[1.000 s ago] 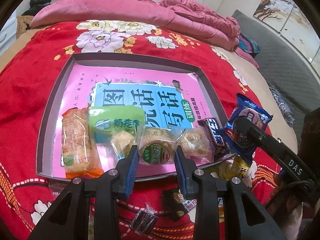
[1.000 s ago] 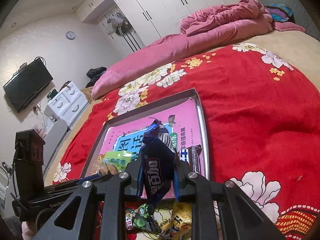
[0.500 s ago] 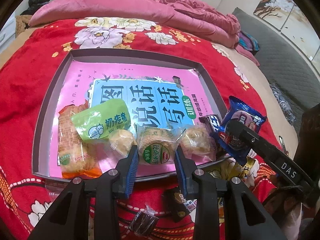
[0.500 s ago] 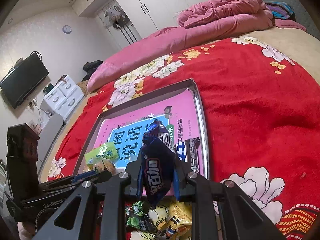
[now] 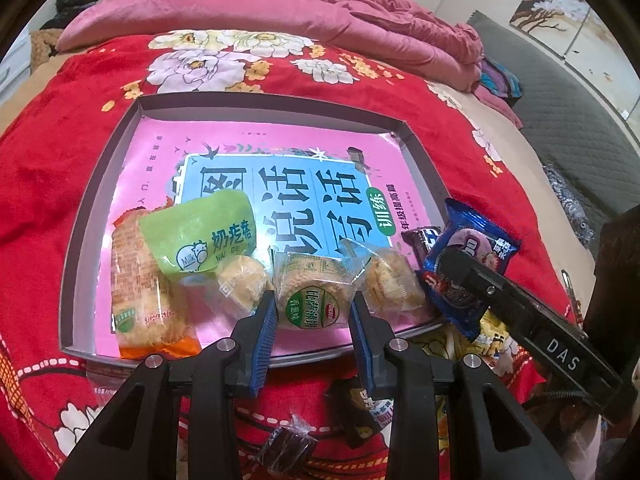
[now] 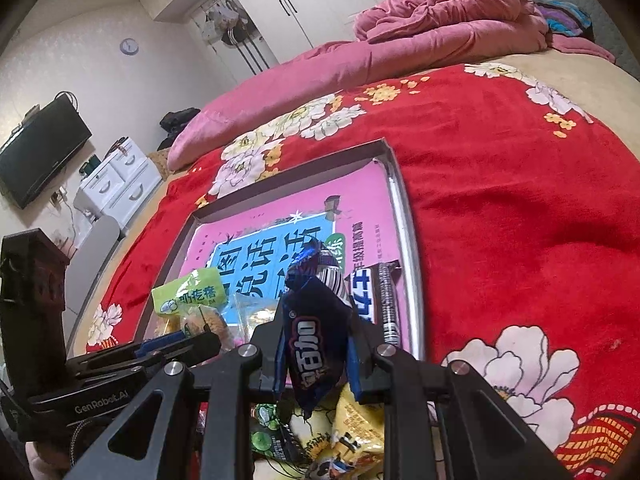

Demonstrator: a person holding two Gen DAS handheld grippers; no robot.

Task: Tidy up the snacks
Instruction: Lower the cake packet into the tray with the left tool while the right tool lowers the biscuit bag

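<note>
Right tongs [image 6: 316, 354] grip the blue snack packet [image 6: 314, 344], long axis running away from them, poised above the tray's [image 5: 256, 104] near right corner beside the dark bar [image 6: 378, 300]. Left tongs [image 5: 314, 318] stand parted around the round biscuit pack [image 5: 312, 292].

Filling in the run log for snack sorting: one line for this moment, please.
left gripper: open, at round biscuit pack in tray | right gripper: shut on blue snack packet, near tray's right edge
</note>
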